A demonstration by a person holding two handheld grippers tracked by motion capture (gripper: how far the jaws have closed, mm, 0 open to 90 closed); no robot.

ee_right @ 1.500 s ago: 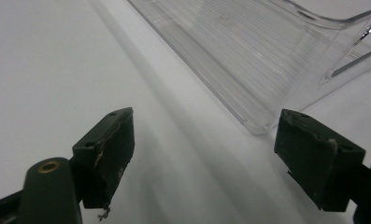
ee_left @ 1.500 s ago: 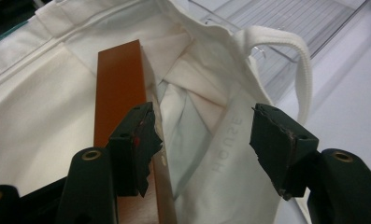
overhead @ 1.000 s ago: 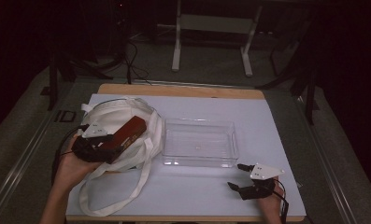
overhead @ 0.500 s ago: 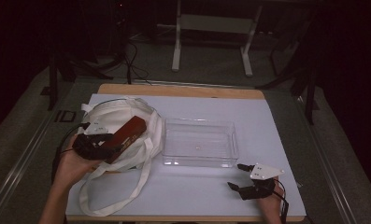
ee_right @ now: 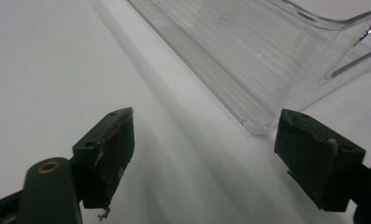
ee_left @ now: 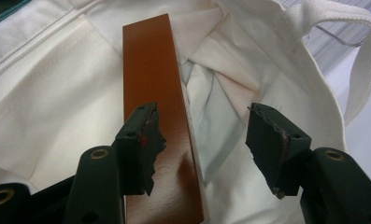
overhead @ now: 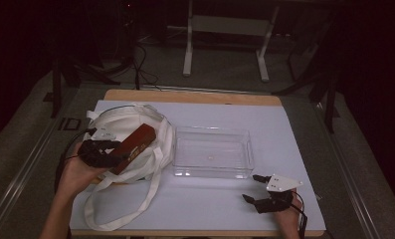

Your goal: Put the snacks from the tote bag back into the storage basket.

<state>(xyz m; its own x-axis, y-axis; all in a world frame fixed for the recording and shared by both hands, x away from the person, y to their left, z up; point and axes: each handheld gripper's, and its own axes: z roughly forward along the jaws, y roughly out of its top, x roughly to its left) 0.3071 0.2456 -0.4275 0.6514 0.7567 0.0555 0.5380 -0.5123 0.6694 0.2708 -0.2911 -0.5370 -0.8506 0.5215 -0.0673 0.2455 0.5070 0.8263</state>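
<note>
Left gripper [ee_left: 199, 140] stood open; brown box [ee_left: 157, 126] ran lengthwise up-frame, left of centre, against the left jaw.

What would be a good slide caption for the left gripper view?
Open left gripper over a brown box lying on a white tote bag, one jaw overlapping the box.

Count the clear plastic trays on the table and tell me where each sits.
1. The clear tray sits mid-table on the white mat, right of the white tote bag and beyond the right claw. Nothing lies inside it.
</note>
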